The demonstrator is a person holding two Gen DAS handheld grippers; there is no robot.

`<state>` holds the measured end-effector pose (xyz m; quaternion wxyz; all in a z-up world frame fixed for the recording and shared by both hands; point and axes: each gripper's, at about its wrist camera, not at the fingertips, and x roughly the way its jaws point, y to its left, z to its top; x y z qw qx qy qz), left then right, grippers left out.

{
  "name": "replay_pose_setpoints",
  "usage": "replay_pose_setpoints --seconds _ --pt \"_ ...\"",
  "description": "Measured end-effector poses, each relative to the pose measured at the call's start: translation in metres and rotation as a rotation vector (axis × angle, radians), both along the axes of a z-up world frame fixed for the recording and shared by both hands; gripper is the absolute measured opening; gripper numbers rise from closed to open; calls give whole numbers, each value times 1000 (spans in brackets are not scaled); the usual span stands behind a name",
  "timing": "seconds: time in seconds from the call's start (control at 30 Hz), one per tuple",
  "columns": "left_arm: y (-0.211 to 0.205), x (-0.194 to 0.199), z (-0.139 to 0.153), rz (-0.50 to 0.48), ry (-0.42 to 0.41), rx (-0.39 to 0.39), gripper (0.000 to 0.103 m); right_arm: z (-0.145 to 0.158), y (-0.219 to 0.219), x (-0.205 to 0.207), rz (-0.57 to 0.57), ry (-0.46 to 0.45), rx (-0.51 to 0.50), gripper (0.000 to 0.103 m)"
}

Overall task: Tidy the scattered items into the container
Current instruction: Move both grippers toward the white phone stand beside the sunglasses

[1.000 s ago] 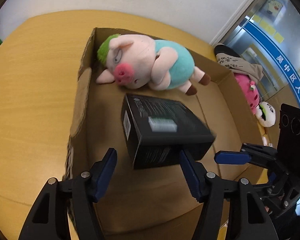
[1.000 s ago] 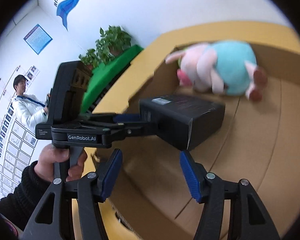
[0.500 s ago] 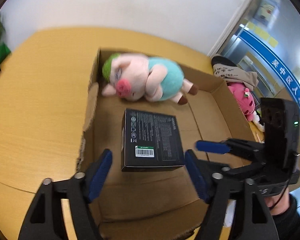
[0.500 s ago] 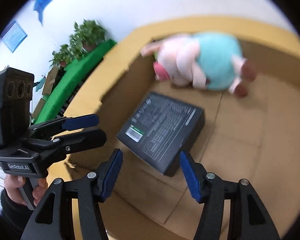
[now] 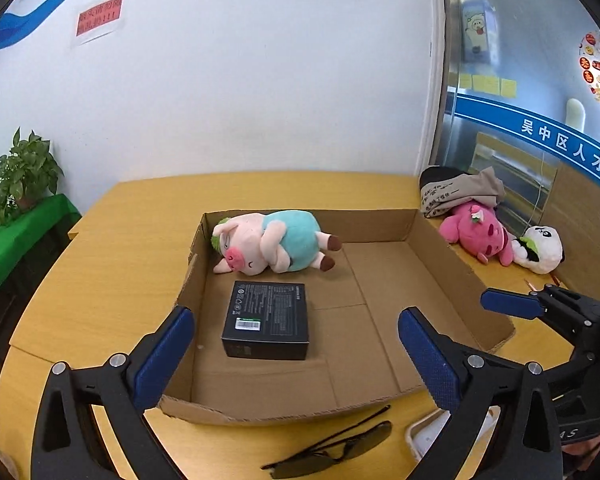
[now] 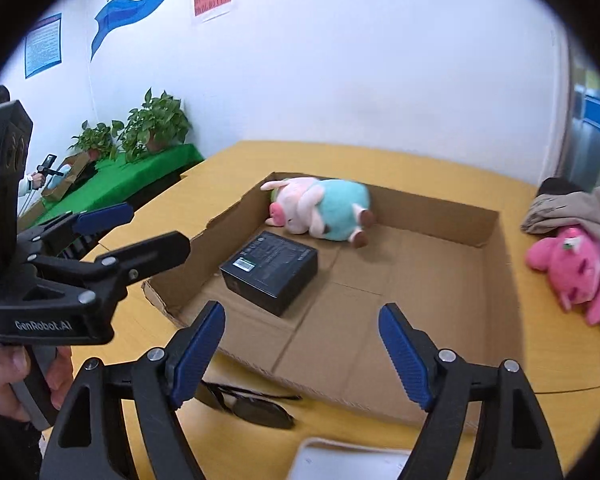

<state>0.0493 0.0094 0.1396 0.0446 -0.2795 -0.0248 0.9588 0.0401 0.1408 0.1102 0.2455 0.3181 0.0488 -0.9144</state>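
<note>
A black box lies flat and free on the floor of the open cardboard carton, just in front of a pig plush in a teal shirt. My left gripper hangs above the carton's near edge, its jaws opening wide with nothing between them. My right gripper is likewise drawn back, its jaws opening and empty. Dark sunglasses lie on the table in front of the carton. A pink plush and a panda plush lie to the carton's right.
A heap of clothes sits at the table's far right corner. A white item lies at the near edge beside the sunglasses. A green-covered bench with potted plants stands to the left, with a person beyond it.
Both grippers have let go of the black box, which went from tilted in the air to flat in the carton. Both have pulled back and up, jaws wider.
</note>
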Motion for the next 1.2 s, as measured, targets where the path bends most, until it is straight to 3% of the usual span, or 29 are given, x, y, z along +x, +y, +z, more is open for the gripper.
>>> replay_pose_setpoints --seconds 0.03,0.1,0.17,0.23,0.27,0.3,0.33,0.37,0.4,0.43,0.47,0.6,0.73,0.93,1.2 --pt "3 3 1 7 -1 1 103 1 4 3 0 2 0 76" --pt "9 8 3 9 0 17 103 3 13 12 -10 11 7 56" --pt "10 12 3 -14 -3 61 100 3 24 15 -25 -1 -9 21" --pt "9 11 1 -57 -32 131 67 2 31 17 -36 -10 -17 15" --pt "9 8 -2 -74 -62 157 39 2 34 19 -43 -12 -14 16" --pt "10 6 -5 -78 -86 164 36 1 37 20 -47 -13 -15 16" --pt "12 5 -8 -72 -102 157 36 2 40 23 -53 -7 -16 18" --pt "16 5 -10 -70 -108 151 40 3 42 26 -61 1 -12 31" --pt "19 7 -11 -73 -109 153 60 3 44 28 -65 7 -8 43" --pt "23 8 -12 -73 -111 159 78 3 48 30 -63 14 -8 71" --pt "26 10 -13 -71 -110 162 103 2 51 32 -61 20 -11 83" --pt "43 21 -22 -128 -129 155 103 -13 75 35 -62 -17 -25 83" --pt "62 30 -50 -177 -204 134 103 -64 115 25 -81 -181 -20 83" --pt "73 21 -110 -202 -383 233 101 -127 136 17 -131 -360 2 82" --pt "87 15 -142 -239 -483 293 96 -138 115 21 -20 -361 2 81"
